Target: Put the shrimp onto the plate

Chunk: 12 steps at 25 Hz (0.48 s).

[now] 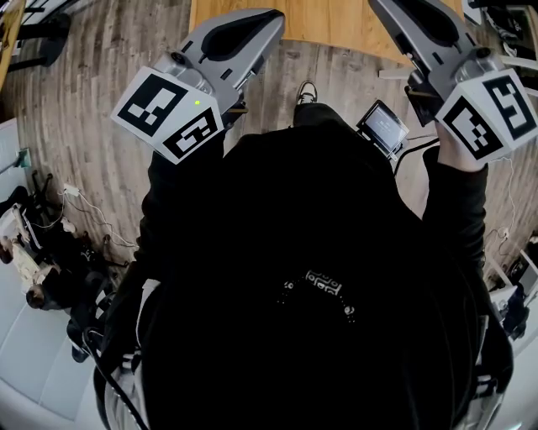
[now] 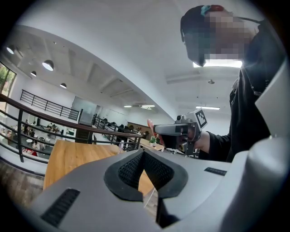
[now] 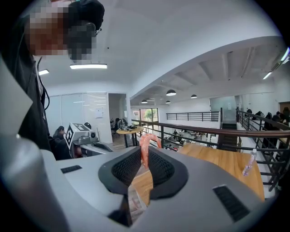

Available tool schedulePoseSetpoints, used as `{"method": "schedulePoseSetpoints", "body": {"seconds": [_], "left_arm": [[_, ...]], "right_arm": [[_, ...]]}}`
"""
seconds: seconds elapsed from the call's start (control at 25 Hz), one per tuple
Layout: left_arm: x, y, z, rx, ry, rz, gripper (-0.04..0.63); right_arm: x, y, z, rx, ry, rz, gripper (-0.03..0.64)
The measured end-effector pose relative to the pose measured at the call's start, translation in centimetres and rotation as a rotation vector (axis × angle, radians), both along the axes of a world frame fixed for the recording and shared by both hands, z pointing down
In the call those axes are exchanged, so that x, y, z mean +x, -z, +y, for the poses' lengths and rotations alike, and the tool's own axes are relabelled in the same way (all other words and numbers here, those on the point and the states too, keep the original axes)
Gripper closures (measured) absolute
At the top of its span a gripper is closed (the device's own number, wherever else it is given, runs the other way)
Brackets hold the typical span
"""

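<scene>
Shrimp (image 3: 146,146), pink and curved, stands pinched between the black ribbed pads of the right gripper (image 3: 144,156), with its curled end poking up above the jaw tips. From the head view, a person in a black top is seen from above with both arms bent at the elbow and raised forward. The left gripper (image 2: 142,156) sits at about 11 o'clock from the body and the right gripper at about 1 o'clock. Both point toward 12 o'clock, where the edge of a wooden table (image 1: 336,21) lies over a plank floor (image 1: 101,126). The left gripper's pads are pressed together at their tips with nothing between them. In the left gripper view the right gripper appears at 2 o'clock, held roughly level. The right hand (image 2: 205,140) is wrapped round its handle and a black sleeve (image 2: 226,145) runs back from the wrist. The two grippers are held well apart.
</scene>
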State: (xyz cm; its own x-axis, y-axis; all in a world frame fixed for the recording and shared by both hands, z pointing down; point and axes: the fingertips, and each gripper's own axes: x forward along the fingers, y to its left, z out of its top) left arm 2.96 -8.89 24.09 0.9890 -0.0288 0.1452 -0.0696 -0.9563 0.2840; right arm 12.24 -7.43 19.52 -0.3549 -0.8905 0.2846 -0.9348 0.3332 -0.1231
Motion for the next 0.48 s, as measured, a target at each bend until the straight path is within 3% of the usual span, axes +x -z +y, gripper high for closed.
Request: {"method": "schedulePoseSetpoints", "body": {"seconds": [0.48], "left_arm": [[8.4, 0.6, -3.8, 0.004, 0.036, -0.057, 0.589]], "right_arm": [[8.9, -0.9, -4.4, 0.008, 0.05, -0.075, 0.557]]}}
